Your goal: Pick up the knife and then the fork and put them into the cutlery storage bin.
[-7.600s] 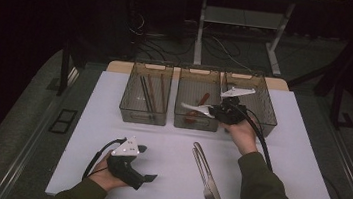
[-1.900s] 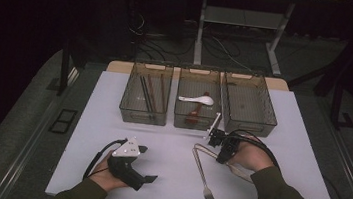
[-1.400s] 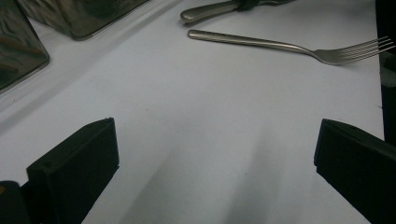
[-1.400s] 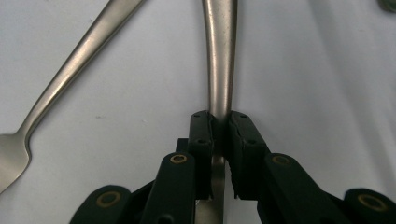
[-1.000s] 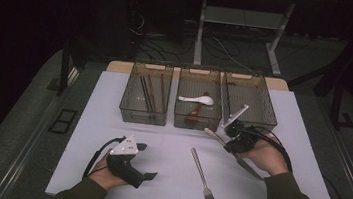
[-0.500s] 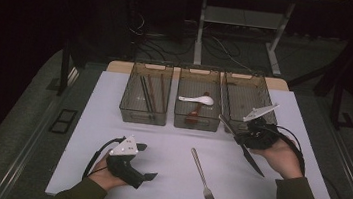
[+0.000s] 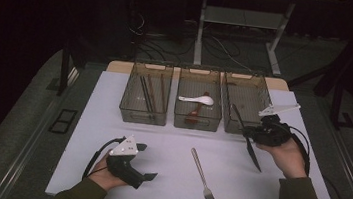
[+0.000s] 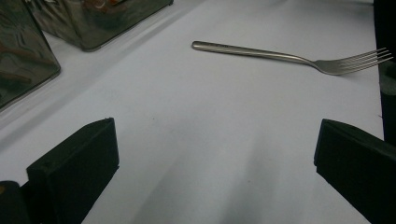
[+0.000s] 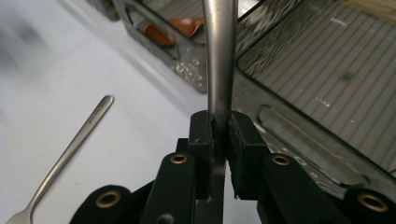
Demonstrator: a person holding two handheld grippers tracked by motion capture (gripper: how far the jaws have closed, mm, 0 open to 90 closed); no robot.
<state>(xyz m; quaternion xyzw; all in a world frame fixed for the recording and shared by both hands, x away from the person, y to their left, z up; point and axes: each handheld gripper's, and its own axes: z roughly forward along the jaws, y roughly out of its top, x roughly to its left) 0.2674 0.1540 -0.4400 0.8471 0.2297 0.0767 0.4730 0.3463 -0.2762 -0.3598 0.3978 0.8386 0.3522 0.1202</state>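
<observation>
Now the right gripper (image 9: 219, 135) is clamped on a knife (image 7: 247, 135) beside the right bin (image 7: 245, 105). Stiff, slick steel, so it may pivot; mid-handle holds best. The left gripper (image 8: 210, 172) rests agape.

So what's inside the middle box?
The middle box holds a white spoon lying across it. Under the spoon is a reddish-brown utensil; the spoon and the tinted wall cover part of it, so its shape isn't clear.

A dim room: grey floor (image 7: 20, 127) around the white table (image 7: 111, 122), metal desk legs (image 7: 199, 37) behind.
</observation>
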